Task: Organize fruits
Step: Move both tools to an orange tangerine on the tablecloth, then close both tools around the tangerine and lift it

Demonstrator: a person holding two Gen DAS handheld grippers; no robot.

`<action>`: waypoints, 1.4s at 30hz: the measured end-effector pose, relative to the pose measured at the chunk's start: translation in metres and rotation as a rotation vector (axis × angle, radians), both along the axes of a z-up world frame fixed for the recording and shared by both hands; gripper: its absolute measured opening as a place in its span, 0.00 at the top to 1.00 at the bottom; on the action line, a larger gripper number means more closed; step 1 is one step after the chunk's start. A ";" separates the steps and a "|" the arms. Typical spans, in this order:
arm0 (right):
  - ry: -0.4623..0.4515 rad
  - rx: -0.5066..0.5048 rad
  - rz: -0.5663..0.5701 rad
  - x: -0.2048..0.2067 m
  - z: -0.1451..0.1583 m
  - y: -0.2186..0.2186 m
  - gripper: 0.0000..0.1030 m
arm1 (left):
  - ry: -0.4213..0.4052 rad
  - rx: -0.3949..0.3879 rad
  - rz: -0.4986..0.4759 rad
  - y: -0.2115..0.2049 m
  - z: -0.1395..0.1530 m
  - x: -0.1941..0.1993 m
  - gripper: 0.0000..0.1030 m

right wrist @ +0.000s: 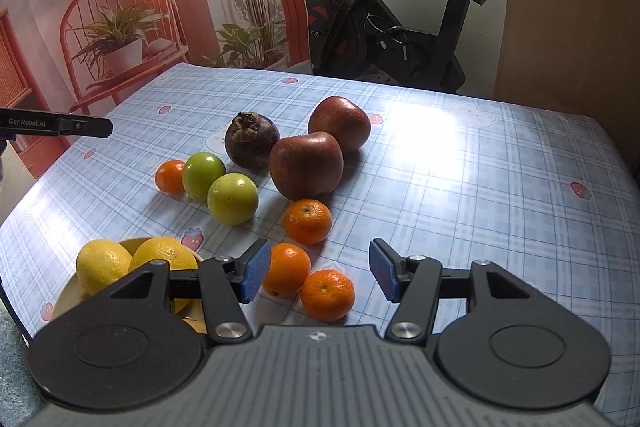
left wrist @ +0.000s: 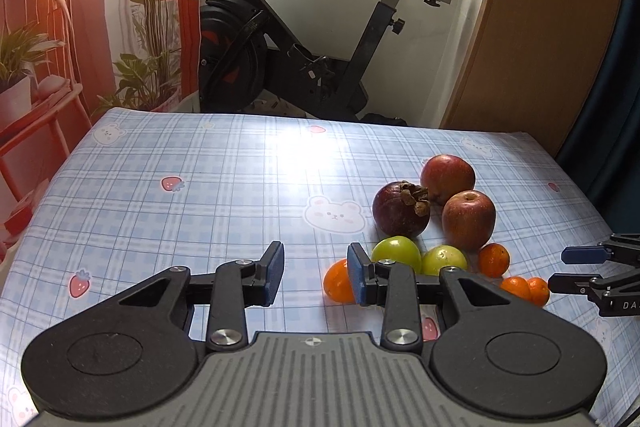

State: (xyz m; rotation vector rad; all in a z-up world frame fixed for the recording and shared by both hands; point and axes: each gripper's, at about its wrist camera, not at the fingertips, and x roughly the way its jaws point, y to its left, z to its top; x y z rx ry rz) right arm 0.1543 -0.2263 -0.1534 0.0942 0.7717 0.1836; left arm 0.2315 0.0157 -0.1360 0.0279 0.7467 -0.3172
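Note:
Fruit lies loose on the blue plaid tablecloth (right wrist: 480, 187): two red apples (right wrist: 306, 165), a dark mangosteen (right wrist: 251, 139), two green fruits (right wrist: 232, 199) and several small oranges (right wrist: 308, 221). A pale bowl (right wrist: 68, 291) at the near left holds yellow lemons (right wrist: 102, 265). My right gripper (right wrist: 316, 273) is open and empty, low over the table, with two oranges (right wrist: 327, 294) between and just ahead of its fingers. My left gripper (left wrist: 316, 275) is open and empty, left of the fruit cluster, its right finger (left wrist: 358, 277) next to an orange (left wrist: 338, 281).
An exercise bike (left wrist: 304, 27) stands behind the table's far edge. A wooden panel (left wrist: 540, 27) is at the back right. A printed backdrop with a chair and plants (left wrist: 80, 27) is at the left. The right gripper shows at the right edge of the left wrist view (left wrist: 592, 267).

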 end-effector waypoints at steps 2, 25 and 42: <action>0.012 0.022 0.000 0.004 -0.003 0.001 0.44 | 0.006 0.013 -0.013 0.000 -0.004 0.002 0.64; 0.077 0.040 0.072 0.020 -0.013 0.015 0.63 | 0.059 -0.032 -0.149 -0.005 -0.028 0.031 0.64; 0.106 -0.046 0.115 0.038 -0.020 0.032 0.62 | 0.092 -0.001 -0.198 -0.022 -0.049 0.044 0.57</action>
